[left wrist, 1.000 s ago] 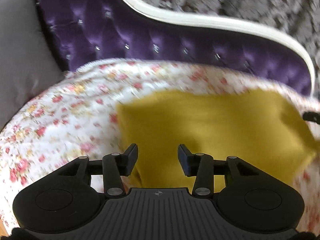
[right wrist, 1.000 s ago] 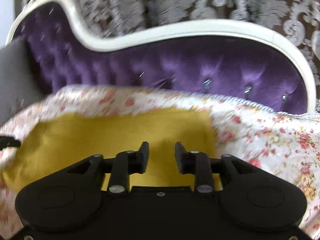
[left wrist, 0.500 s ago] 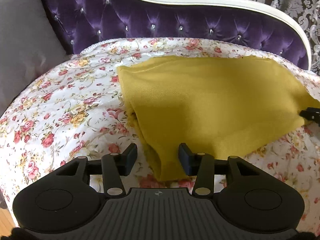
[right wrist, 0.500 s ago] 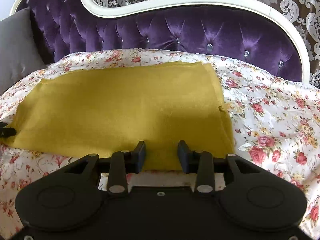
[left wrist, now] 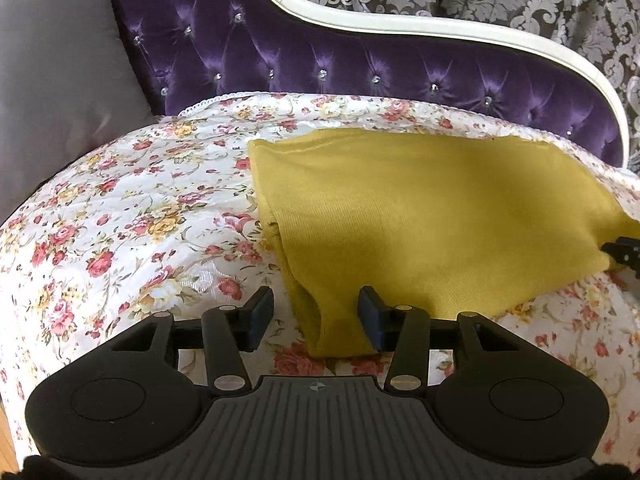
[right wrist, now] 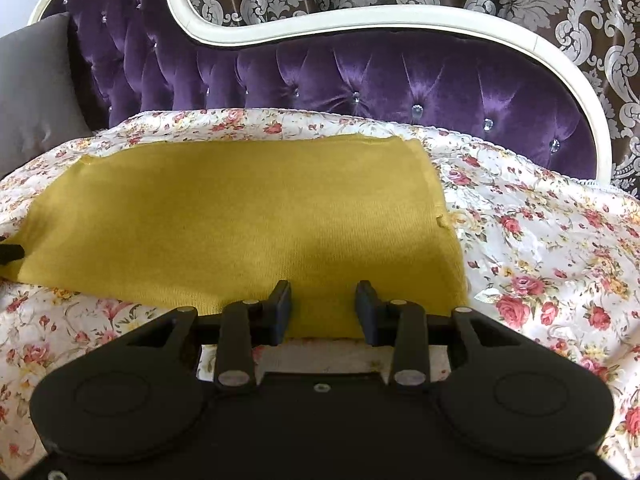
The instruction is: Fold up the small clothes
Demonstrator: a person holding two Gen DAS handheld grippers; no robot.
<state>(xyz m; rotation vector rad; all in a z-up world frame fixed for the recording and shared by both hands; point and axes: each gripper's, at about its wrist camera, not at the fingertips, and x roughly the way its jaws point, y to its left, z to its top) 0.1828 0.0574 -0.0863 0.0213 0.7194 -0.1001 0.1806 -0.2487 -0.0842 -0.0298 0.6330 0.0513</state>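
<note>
I see mustard knit garment (left wrist: 420,216) (right wrist: 248,216) folded flat on floral bedspread (left wrist: 120,232) (right wrist: 540,240), long axis left-right along purple headboard (left wrist: 320,60). My left hand-held gripper (left wrist: 316,316) spread over its near-left corner; right hand-held gripper (right wrist: 323,307) spread at near edge.

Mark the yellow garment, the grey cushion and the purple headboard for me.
yellow garment (right wrist: 248,220): right wrist view, middle of the flat knit panel.
grey cushion (left wrist: 56,92): left wrist view, centre of its front face.
purple headboard (right wrist: 360,80): right wrist view, tufted velvet below the white frame.
</note>
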